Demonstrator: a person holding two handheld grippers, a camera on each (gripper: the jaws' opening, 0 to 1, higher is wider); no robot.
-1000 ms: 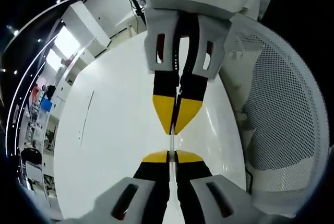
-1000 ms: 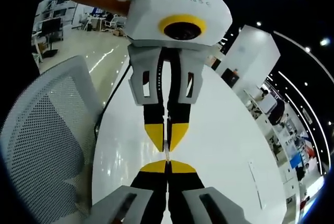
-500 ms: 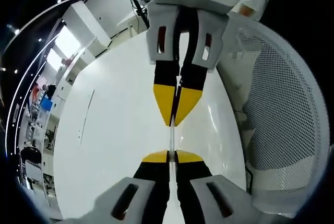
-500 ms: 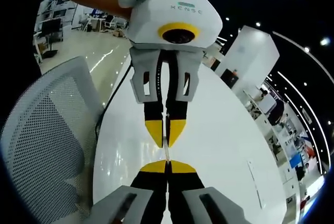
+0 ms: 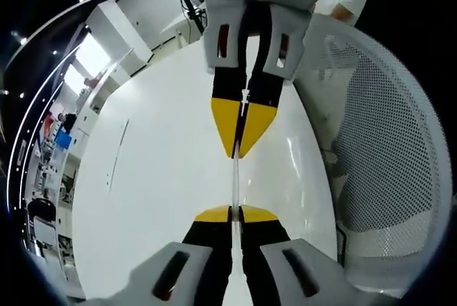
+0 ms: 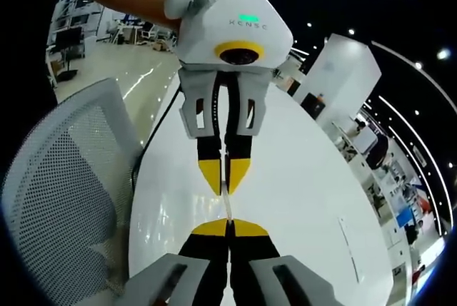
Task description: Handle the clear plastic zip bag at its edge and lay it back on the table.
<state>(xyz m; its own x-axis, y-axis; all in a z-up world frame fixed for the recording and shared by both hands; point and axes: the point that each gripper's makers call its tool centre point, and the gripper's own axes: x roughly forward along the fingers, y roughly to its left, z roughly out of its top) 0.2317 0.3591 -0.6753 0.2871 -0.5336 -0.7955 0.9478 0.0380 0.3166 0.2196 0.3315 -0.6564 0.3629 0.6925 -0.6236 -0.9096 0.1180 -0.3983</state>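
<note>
— Where's your zip bag?
— Stretched edge-on above the white desk, between your grippers.
— And the fingers?
— Left gripper and right gripper each pinch its edge.

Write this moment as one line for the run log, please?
left tongs: shut on zip bag edge | right tongs: shut on zip bag edge | bag: stretched taut between both, above white table | not yet laid down

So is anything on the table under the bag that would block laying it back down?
Nothing visible does. The clear zip bag is stretched edge-on between the left gripper and the right gripper, both shut on it, and the white table beneath looks bare.
</note>
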